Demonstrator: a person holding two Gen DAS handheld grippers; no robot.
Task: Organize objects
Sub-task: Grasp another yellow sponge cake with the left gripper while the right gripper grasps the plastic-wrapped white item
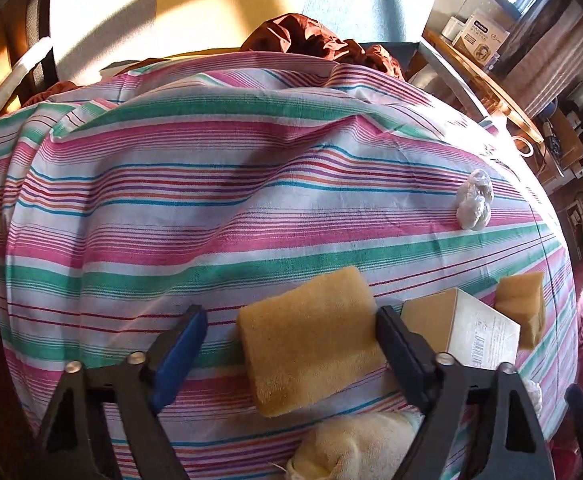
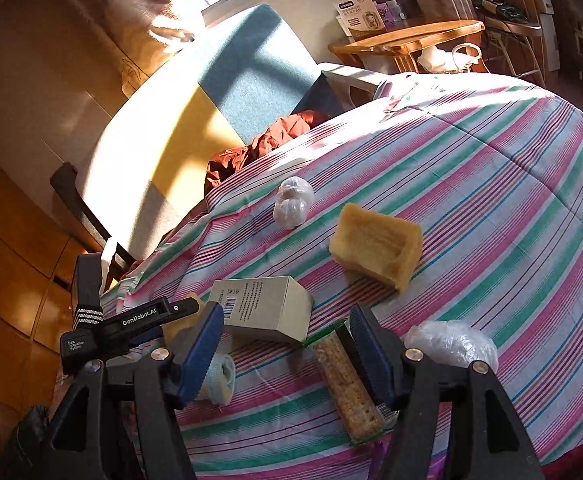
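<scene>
My left gripper (image 1: 291, 322) is open over the striped cloth (image 1: 211, 200), with a yellow sponge (image 1: 311, 340) lying between its fingers, against the right finger. A small cardboard box (image 1: 467, 330) and a second sponge (image 1: 521, 310) lie to its right, a crumpled white bag (image 1: 473, 200) farther off. My right gripper (image 2: 287, 336) is open above the cloth (image 2: 491, 200). The box (image 2: 263, 312) lies just ahead of it, a wrapped cracker bar (image 2: 347, 388) by its right finger, the second sponge (image 2: 375, 250) and white bag (image 2: 293, 204) beyond. The left gripper (image 2: 147, 316) shows at left.
A cream cloth bundle (image 1: 351, 448) lies under my left gripper; a rolled white cloth (image 2: 219, 376) and a clear plastic bundle (image 2: 451, 342) lie near my right one. A red garment (image 1: 315, 40), a chair (image 2: 211, 80) and a wooden side table (image 2: 411, 38) stand beyond the cloth's far edge.
</scene>
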